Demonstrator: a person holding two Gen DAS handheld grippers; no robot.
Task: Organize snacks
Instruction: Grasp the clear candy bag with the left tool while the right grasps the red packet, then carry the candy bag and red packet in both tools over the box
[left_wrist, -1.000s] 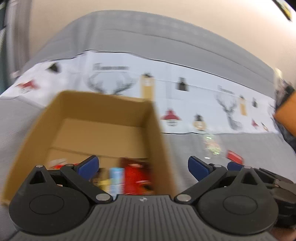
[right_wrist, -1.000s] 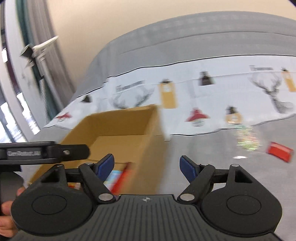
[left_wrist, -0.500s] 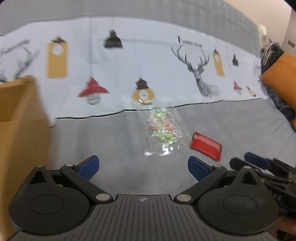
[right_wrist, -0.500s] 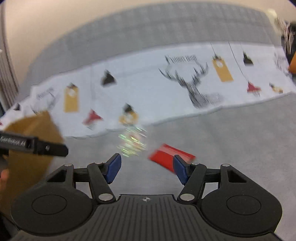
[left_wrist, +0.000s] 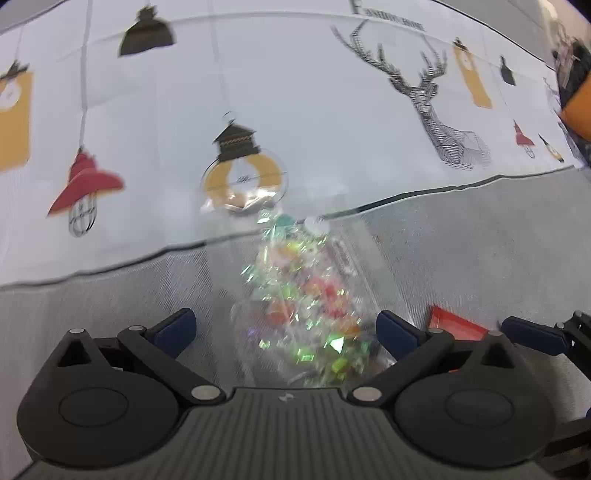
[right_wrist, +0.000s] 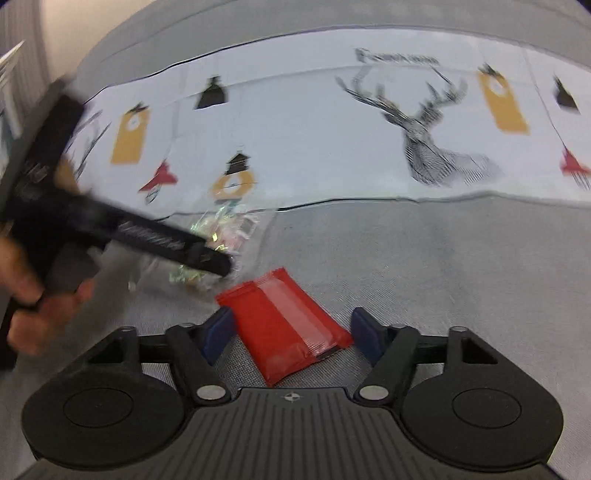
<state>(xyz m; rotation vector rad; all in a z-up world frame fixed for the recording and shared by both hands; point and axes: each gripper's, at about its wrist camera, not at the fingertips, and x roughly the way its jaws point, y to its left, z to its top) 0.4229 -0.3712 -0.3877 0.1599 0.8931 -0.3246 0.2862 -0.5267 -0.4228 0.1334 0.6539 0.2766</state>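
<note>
A clear bag of colourful wrapped candies (left_wrist: 306, 299) lies on the grey cloth, its near end between the open fingers of my left gripper (left_wrist: 284, 330). The bag also shows in the right wrist view (right_wrist: 221, 236), partly behind the left gripper (right_wrist: 218, 264). A flat red snack packet (right_wrist: 286, 325) lies on the cloth between the open fingers of my right gripper (right_wrist: 291, 334). Its corner shows in the left wrist view (left_wrist: 454, 325), with the right gripper's blue fingertips (left_wrist: 532, 334) beside it.
A white cloth printed with deer, lanterns and tags (left_wrist: 295, 110) covers the far part of the surface; grey fabric (right_wrist: 443, 258) covers the near part. An orange object (left_wrist: 578, 110) sits at the far right edge.
Both grippers have swung right, away from the cardboard box, and moved down close to the cloth. The left now straddles the candy bag, the right the red packet.
</note>
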